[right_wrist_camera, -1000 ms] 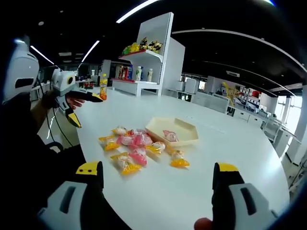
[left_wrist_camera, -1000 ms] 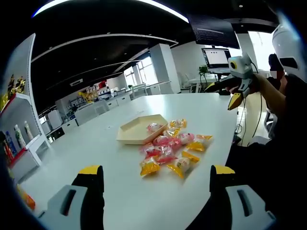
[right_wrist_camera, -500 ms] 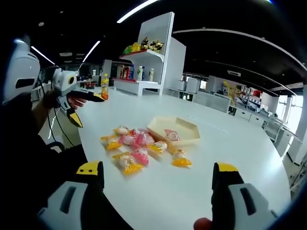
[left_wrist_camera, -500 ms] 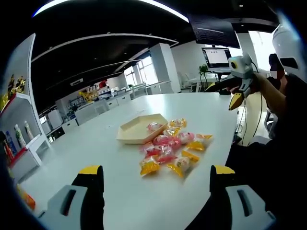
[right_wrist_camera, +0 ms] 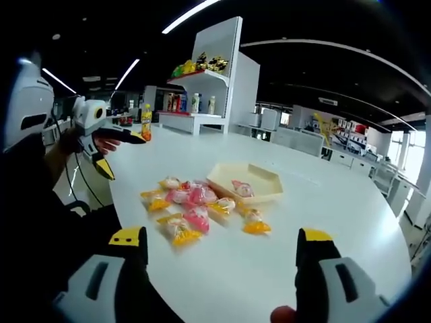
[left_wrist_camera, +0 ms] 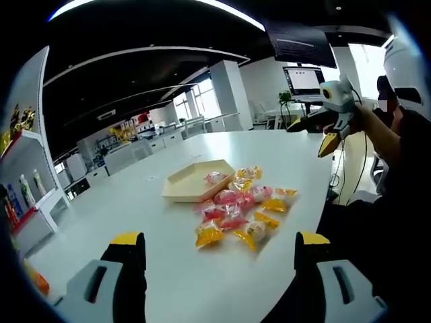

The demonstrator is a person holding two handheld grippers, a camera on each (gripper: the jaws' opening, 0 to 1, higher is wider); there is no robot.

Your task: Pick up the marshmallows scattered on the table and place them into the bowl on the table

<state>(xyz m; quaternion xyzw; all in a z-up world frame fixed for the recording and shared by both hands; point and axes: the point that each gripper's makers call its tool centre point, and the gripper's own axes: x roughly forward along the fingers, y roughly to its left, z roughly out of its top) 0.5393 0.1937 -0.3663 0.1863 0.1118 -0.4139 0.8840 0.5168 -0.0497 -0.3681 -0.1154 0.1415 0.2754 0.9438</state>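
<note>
Several wrapped marshmallows (left_wrist_camera: 239, 210), pink, yellow and orange, lie in a loose heap on the white table (left_wrist_camera: 135, 208). Just behind them sits the beige six-sided bowl (left_wrist_camera: 192, 183) with one pink marshmallow (left_wrist_camera: 215, 177) inside. My left gripper (left_wrist_camera: 220, 241) hovers open and empty well short of the heap. In the right gripper view the heap (right_wrist_camera: 192, 205) lies left of the bowl (right_wrist_camera: 259, 180), and my right gripper (right_wrist_camera: 221, 237) is open and empty. Each gripper also shows far off in the other's view, the right gripper (left_wrist_camera: 308, 136) and the left gripper (right_wrist_camera: 124, 156), both held in a hand with jaws apart.
A yellow bottle (right_wrist_camera: 145, 121) stands at the table's far edge, before a white shelf (right_wrist_camera: 202, 87) with bottles and goods. A monitor (left_wrist_camera: 304, 81) stands behind the table. The person's dark sleeve (left_wrist_camera: 397, 155) runs along the near table edge.
Both views have drifted very slightly with the hands. The marshmallows and the bowl have not moved, and both grippers stay open.
</note>
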